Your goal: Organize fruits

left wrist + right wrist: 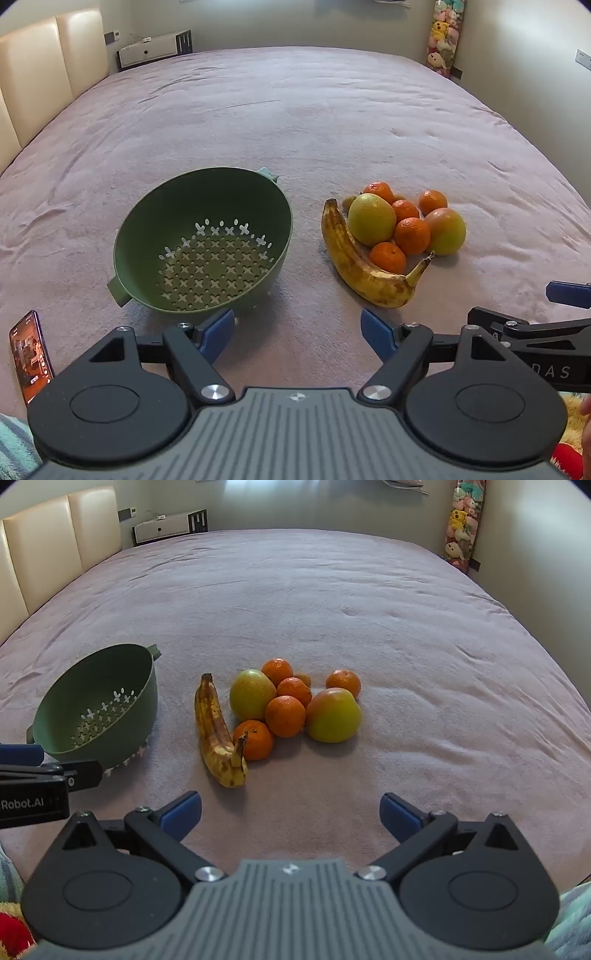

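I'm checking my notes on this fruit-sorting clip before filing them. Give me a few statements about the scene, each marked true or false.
1. The green colander already holds fruit. False: it is empty, and all the fruit lies beside it on the bed cover.
2. The banana lies between the colander and the round fruit. True.
3. The right gripper is shut on a tangerine. False: its jaws stand wide open with nothing between them.
4. The left gripper is open and holds nothing. True.
5. A phone lies near the colander with its screen lit. True.
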`<state>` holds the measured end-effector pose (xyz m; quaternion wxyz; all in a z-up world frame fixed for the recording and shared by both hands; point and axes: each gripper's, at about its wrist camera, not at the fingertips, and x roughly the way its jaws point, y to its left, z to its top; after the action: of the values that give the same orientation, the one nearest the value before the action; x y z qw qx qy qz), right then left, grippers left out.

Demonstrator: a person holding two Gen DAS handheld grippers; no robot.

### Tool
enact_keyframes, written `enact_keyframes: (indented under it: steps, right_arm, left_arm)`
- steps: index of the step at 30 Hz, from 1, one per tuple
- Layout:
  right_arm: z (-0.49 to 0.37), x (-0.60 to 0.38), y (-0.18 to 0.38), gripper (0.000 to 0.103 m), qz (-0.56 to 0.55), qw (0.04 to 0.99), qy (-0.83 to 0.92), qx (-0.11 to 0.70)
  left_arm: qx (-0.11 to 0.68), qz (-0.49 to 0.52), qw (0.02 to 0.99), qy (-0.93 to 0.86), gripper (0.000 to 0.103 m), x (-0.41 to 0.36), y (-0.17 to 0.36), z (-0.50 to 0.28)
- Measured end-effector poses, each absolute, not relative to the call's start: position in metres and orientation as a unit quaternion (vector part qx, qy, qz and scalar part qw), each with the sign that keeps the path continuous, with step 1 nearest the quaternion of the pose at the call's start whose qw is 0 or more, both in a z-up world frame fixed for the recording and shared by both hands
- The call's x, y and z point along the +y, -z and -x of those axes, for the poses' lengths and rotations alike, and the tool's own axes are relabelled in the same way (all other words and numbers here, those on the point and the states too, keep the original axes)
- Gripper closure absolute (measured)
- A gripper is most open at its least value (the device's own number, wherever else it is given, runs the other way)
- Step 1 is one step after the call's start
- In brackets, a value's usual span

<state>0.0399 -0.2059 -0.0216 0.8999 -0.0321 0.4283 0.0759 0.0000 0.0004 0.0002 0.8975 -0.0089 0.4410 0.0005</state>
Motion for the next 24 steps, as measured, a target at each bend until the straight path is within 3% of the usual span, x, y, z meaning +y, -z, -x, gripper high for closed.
enact_keyframes:
  steps: [24]
  right_arm:
    - [-0.0426, -0.2038, 0.0234, 0.004, 0.035, 0.899, -0.078, 0.430]
  left_arm:
    - [0.449, 0.007, 0.894, 0.002, 0.011, 0.0030, 0.0034, -0.0016]
